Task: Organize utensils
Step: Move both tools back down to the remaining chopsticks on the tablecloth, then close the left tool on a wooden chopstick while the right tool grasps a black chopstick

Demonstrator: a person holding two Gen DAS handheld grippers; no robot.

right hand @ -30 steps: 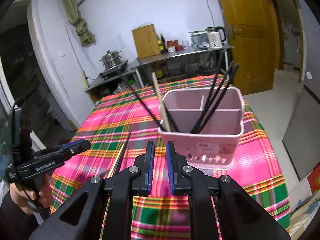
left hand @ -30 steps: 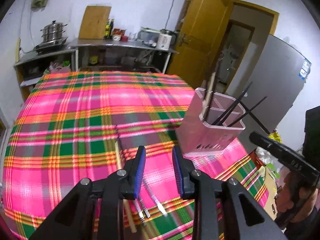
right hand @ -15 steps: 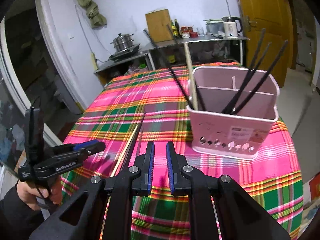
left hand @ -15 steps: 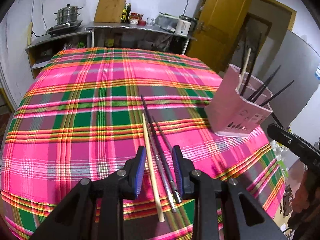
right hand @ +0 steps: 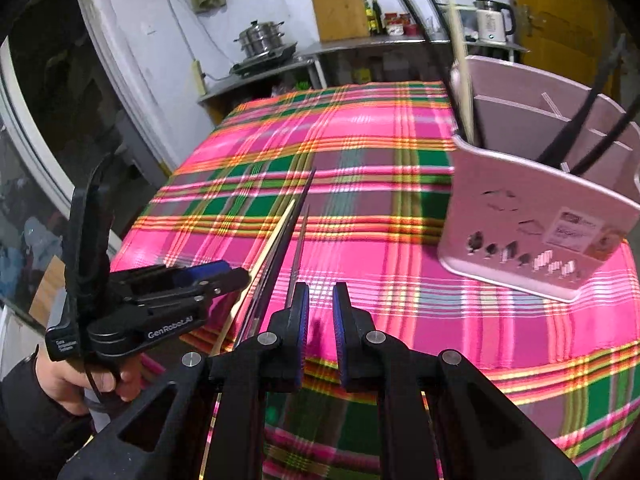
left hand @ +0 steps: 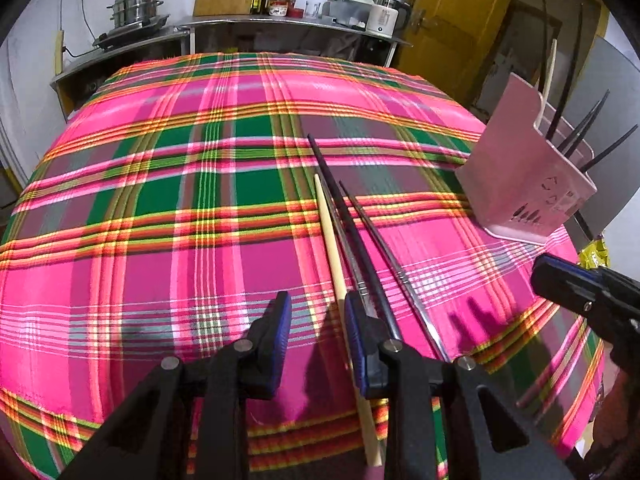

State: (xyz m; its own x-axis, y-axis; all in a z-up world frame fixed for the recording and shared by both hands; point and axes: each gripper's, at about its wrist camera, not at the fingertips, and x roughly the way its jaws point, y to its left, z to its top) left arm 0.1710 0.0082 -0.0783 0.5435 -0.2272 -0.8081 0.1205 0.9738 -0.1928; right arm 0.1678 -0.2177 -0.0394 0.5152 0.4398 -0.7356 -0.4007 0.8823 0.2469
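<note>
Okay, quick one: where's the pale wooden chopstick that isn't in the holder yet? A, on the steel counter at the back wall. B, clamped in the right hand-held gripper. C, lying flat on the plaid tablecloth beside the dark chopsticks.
C: the pale wooden chopstick lies flat on the pink and green plaid tablecloth beside the dark chopsticks, and nothing grips it.

Both tools lower — left tool [left hand: 314, 314] now over loose chopsticks [left hand: 352, 236].
</note>
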